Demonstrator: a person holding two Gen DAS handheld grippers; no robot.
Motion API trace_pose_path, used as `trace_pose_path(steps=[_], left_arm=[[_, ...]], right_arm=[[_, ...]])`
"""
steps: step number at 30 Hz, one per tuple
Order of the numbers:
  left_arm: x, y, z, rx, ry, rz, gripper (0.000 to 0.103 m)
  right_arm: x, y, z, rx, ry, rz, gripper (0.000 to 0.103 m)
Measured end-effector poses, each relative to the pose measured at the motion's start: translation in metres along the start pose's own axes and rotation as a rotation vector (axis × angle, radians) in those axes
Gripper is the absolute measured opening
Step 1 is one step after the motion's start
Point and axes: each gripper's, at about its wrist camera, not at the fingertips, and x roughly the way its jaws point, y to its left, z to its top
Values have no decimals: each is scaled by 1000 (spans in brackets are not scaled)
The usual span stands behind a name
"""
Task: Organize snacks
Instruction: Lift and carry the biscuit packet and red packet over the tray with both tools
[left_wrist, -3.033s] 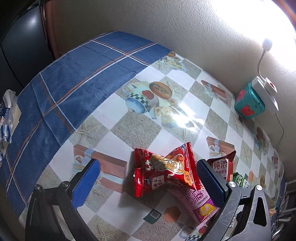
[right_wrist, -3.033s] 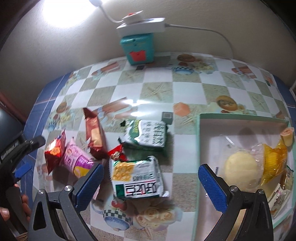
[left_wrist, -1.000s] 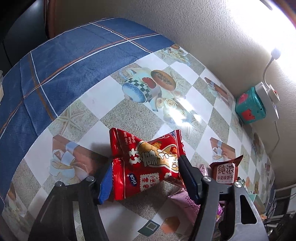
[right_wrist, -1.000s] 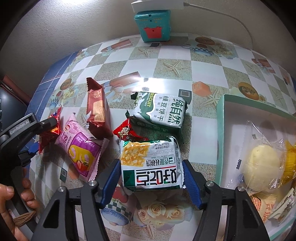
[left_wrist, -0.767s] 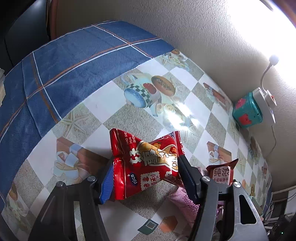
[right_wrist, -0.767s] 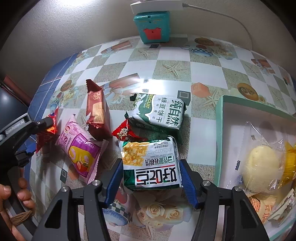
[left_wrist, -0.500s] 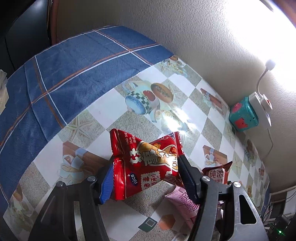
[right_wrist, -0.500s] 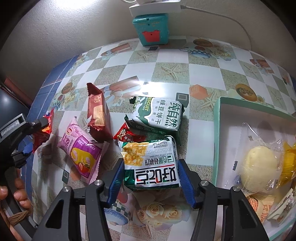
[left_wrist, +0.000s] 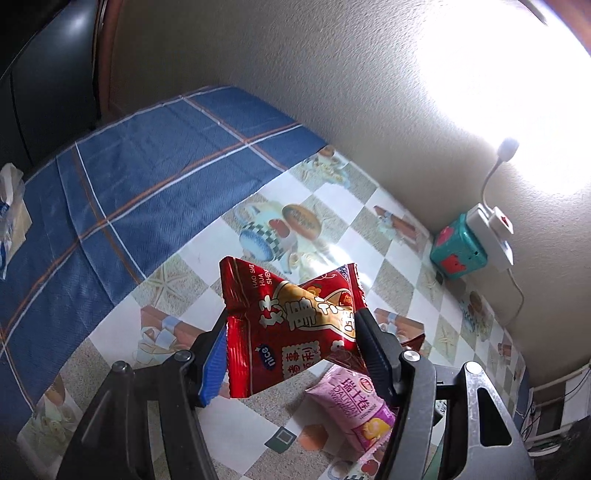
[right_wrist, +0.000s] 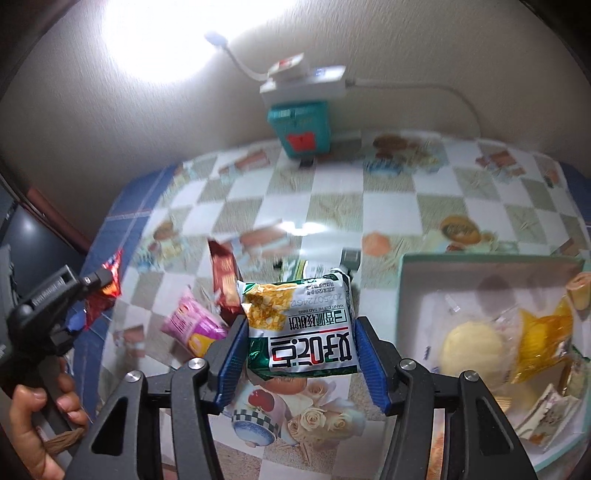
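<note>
A red snack packet (left_wrist: 288, 321) hangs clear of the checked tablecloth, with my left gripper (left_wrist: 291, 343) shut on its sides. Below it lie a pink packet (left_wrist: 354, 406) and the tip of a brown one (left_wrist: 415, 339). My right gripper (right_wrist: 301, 354) is shut on a green-and-white packet with a yellow picture (right_wrist: 301, 328), also lifted off the table. A teal-rimmed box (right_wrist: 402, 295) at the right holds a wrapped yellow bun (right_wrist: 469, 347) and an orange-wrapped snack (right_wrist: 543, 339). The right wrist view also shows the left gripper (right_wrist: 92, 295) with the red packet (right_wrist: 110, 280).
On the table remain a pink packet (right_wrist: 192, 325), a brown packet (right_wrist: 223, 280) and a green biscuit packet (right_wrist: 295, 269). A teal cube (right_wrist: 301, 129) under a white power strip stands against the wall. A blue plaid cloth (left_wrist: 129, 184) covers the left end. A hand (right_wrist: 33, 424) holds the left gripper.
Both grippers, open over the packets three seconds ago, have shut on them. Over the last second both packets have risen off the table.
</note>
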Motion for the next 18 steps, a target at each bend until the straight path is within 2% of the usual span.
trace_pose_path(steps=[15, 18], left_arm=[[-32, -42, -6, 83, -65, -54, 66], [-35, -54, -11, 116, -78, -41, 66]], right_arm=[[-64, -52, 17, 107, -146, -14, 60], [-73, -68, 18, 141, -167, -31, 60]])
